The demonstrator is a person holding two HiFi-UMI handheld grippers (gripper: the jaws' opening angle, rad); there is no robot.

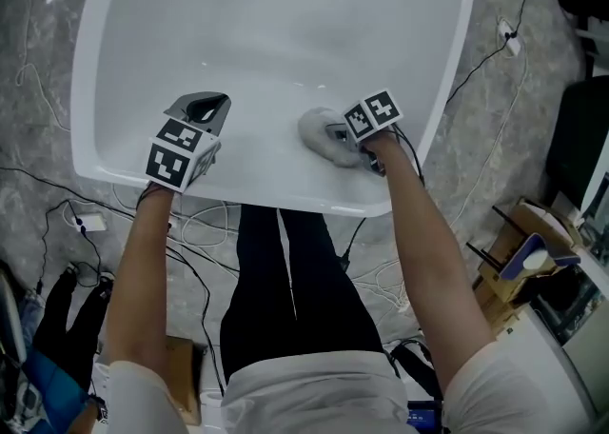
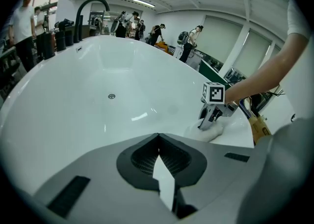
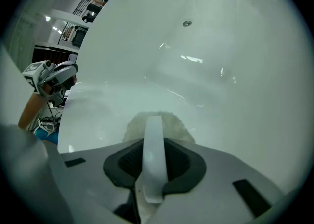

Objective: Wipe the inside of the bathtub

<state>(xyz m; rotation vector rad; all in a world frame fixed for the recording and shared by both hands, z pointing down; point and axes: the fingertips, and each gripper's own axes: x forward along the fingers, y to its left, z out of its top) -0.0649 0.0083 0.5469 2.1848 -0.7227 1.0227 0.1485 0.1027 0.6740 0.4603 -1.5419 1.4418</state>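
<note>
The white bathtub [image 1: 124, 4] fills the upper head view, and I lean over its near rim. My right gripper [image 1: 339, 133] is shut on a grey-white cloth [image 1: 317, 132] that presses against the near inner wall of the tub. In the right gripper view the cloth [image 3: 157, 122] bulges out past the fingertips of that gripper [image 3: 153, 120]. My left gripper [image 1: 209, 107] hovers inside the tub to the left, shut and holding nothing. From the left gripper [image 2: 158, 159] I see the right gripper [image 2: 216, 110] and the cloth [image 2: 206, 130]. The drain [image 2: 112, 96] lies far down the tub floor.
A black faucet [image 2: 91, 9] arches over the tub's far end, with several people standing behind it. Cables [image 1: 205, 227] and a power strip [image 1: 90, 224] lie on the grey floor around the tub. A cardboard box [image 1: 533, 251] stands at the right.
</note>
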